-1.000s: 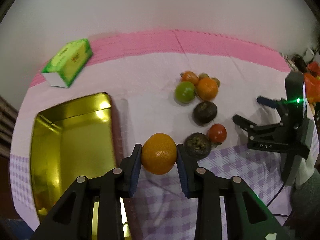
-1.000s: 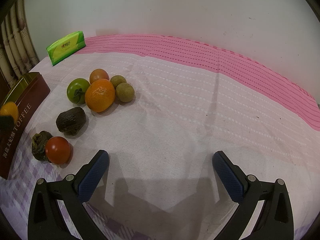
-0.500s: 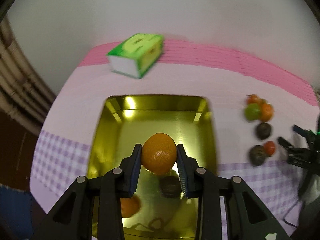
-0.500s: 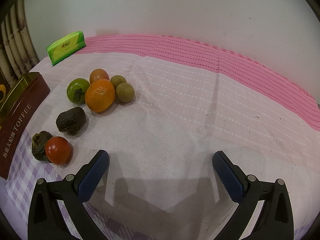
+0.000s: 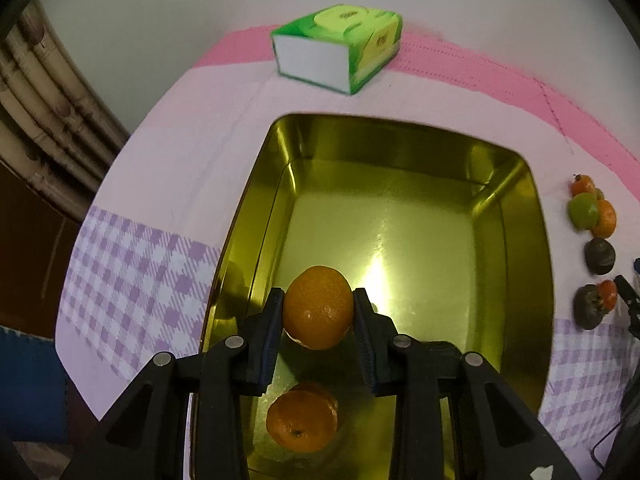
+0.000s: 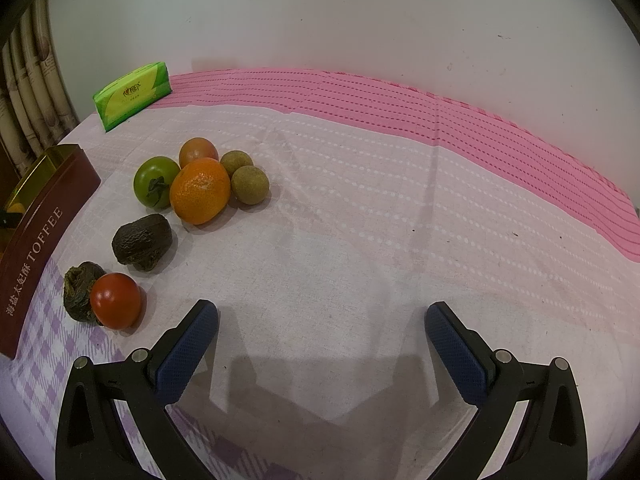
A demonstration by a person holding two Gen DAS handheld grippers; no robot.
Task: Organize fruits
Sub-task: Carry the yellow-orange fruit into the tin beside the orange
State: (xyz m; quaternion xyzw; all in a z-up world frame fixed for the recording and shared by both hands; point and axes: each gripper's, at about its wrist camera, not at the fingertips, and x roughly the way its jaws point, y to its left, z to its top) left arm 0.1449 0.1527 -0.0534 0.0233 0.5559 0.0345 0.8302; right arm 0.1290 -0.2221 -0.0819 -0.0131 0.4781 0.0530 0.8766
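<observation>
While the left tongs pinch a mandarin orange between both pads, they hold it above the floor of the gold-lined toffee tin, near its close end. A second mandarin lies on the tin's floor just beneath the tongs. Beyond the tin's far rim a green tissue pack sits on the pink-and-white cloth covering the bench. The right tongs are spread wide with nothing between them, hovering over bare cloth. To their left the remaining fruit lies on the cloth beside the tin's maroon wall: a red tomato touching a dark wrinkled fruit, another dark wrinkled fruit slightly farther off, then a cluster of a large orange, a green tomato, an orange-red tomato and two small brownish-green round fruits.
</observation>
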